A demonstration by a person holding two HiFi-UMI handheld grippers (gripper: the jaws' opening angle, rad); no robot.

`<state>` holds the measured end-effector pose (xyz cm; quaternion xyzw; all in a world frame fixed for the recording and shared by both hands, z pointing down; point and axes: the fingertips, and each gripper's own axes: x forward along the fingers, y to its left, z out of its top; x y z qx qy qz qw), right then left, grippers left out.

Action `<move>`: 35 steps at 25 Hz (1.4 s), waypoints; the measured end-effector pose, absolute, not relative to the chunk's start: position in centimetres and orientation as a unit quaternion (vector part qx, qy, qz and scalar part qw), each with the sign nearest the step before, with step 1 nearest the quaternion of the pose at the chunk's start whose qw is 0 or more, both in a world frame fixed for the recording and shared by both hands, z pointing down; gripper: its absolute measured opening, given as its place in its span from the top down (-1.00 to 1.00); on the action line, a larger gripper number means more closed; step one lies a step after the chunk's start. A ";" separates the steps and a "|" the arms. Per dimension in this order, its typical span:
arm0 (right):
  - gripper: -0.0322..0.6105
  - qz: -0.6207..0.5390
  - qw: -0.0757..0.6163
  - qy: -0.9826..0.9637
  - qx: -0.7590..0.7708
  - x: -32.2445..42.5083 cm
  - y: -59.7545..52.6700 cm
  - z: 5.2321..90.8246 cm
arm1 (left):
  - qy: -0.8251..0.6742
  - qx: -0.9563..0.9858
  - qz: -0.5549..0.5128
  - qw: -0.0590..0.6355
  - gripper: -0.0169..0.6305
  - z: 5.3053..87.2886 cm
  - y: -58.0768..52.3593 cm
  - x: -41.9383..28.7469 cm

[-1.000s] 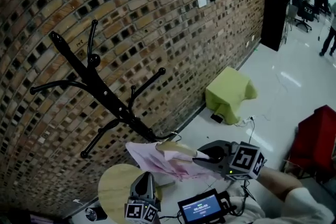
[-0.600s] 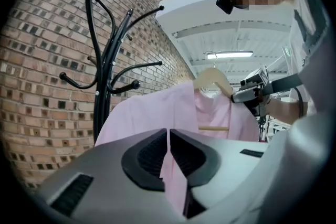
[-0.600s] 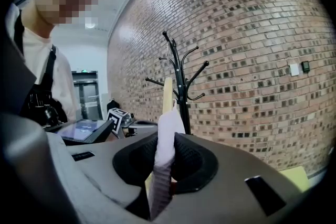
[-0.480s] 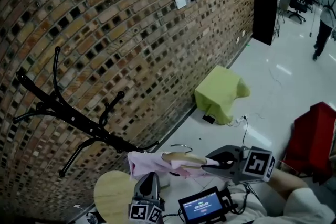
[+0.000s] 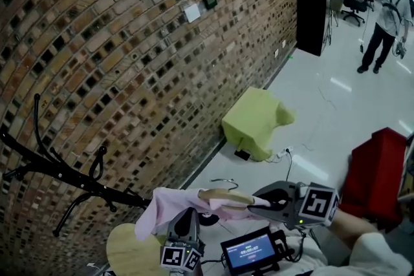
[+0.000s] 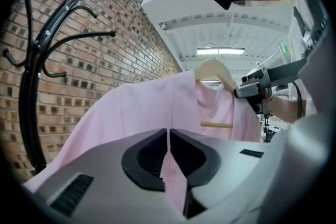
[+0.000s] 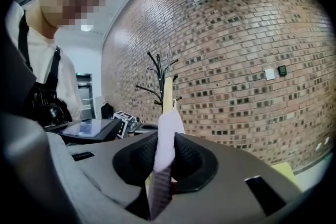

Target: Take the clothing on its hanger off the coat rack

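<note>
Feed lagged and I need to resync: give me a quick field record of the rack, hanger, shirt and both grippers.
coat rack: by the brick wall, visible hooks bare
wooden hanger: off the rack, hook free in the air
pink shirt: draped on the hanger
left gripper: shut on the shirt's fabric
right gripper: shut on the shirt over the hanger's end

The coat rack [image 5: 65,172] cut off by the left edge — hanger [image 5: 223,194] mostly under pink shirt [image 5: 171,203].
</note>
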<state>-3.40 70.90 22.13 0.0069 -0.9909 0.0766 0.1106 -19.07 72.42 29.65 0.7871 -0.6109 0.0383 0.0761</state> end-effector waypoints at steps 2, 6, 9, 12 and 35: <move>0.77 0.079 0.107 -0.991 0.013 -1.4 69.6 22.0 | -0.604 0.792 0.036 0.076 0.86 29.5 70.7 -16.8; 0.77 0.075 0.104 -0.991 0.031 2.3 66.7 22.1 | -0.593 0.801 0.036 0.077 0.86 29.7 67.0 -12.8; 0.77 0.069 0.107 -0.991 0.047 4.6 64.6 22.5 | -0.587 0.805 0.038 0.078 0.86 30.2 64.6 -10.5; 0.77 0.064 0.107 -0.990 0.065 6.5 62.3 22.7 | -0.584 0.807 0.040 0.076 0.86 30.1 62.6 -9.0; 0.77 0.077 0.098 -0.973 0.194 6.3 40.6 23.7 | -0.513 0.855 0.051 0.059 0.86 28.9 39.5 -10.7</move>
